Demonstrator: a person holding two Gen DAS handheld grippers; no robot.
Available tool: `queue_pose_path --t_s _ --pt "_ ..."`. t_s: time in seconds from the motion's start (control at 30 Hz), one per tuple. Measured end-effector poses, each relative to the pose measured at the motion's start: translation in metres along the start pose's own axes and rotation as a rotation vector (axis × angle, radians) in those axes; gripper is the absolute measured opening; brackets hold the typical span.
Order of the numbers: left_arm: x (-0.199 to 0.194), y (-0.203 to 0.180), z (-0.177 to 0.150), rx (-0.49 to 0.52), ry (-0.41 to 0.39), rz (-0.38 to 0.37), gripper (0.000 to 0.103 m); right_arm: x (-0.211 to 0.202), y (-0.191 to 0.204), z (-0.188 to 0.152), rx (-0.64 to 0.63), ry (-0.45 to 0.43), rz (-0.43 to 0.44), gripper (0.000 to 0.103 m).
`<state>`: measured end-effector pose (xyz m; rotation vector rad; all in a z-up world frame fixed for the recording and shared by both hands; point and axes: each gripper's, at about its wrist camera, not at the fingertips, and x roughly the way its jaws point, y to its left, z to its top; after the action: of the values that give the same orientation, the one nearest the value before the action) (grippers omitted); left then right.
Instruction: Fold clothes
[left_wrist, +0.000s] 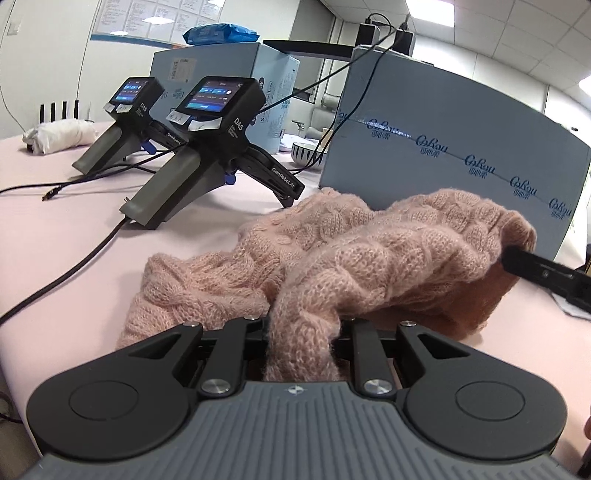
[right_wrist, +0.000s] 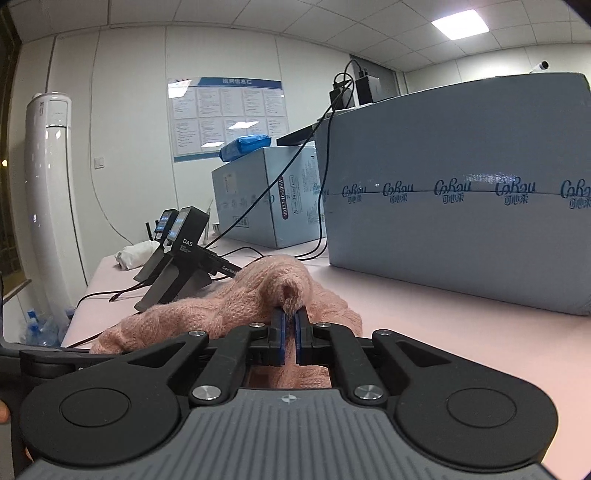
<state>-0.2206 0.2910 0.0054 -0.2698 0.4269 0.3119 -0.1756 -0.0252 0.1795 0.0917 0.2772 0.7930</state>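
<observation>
The pink cable-knit sweater (left_wrist: 332, 251) lies bunched on the pink table (left_wrist: 74, 236), directly ahead of both hand-held grippers. In the left wrist view it fills the lower middle, spreading from about 9 o'clock round to 3 o'clock, with one thick fold running straight down at 6 o'clock into the left gripper (left_wrist: 301, 332). That gripper's jaws are drawn in narrow and clamped on the fold — the wool bulges between them and hides the pads.

At 3 o'clock in the same view the right gripper (left_wrist: 511, 258) reaches in from the edge, its black tip buried in the raised far side of the sweater, which hangs lifted off the table there.

In the right wrist view the sweater (right_wrist: 236, 302) sits just past the fingertips, heaped toward 9 o'clock. The right gripper (right_wrist: 291, 314) is nearly closed, its blue pads (right_wrist: 279, 332) pinching a small tuft of knit at the tip (only a slim gap shows behind the tuft).

Two spare handheld devices (left_wrist: 207, 147) stand at 10 o'clock, and a large grey-blue box (left_wrist: 461, 155) stands at 1 o'clock — just behind the sweater.
</observation>
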Motion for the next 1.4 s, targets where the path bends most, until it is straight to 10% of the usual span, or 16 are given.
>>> queue_pose_path --t_s 0.47,0.63,1.17,1.4 --pt "-0.022 -0.034 0.016 0.019 -0.073 0.036 0.016 -0.021 0.01 0.044 0.06 -0.124 0.019 0.004" --pt "-0.031 -0.084 0.03 0.052 -0.075 -0.065 0.016 -0.002 0.047 0.063 0.07 -0.211 -0.006 0.004" --pt "-0.047 -0.303 0.029 0.262 -0.06 -0.642 0.016 -0.262 -0.085 0.068 0.088 -0.458 -0.473 0.004" --pt "-0.029 -0.331 0.004 0.325 -0.013 -0.668 0.016 -0.303 -0.163 0.035 0.168 -0.414 -0.543 0.004"
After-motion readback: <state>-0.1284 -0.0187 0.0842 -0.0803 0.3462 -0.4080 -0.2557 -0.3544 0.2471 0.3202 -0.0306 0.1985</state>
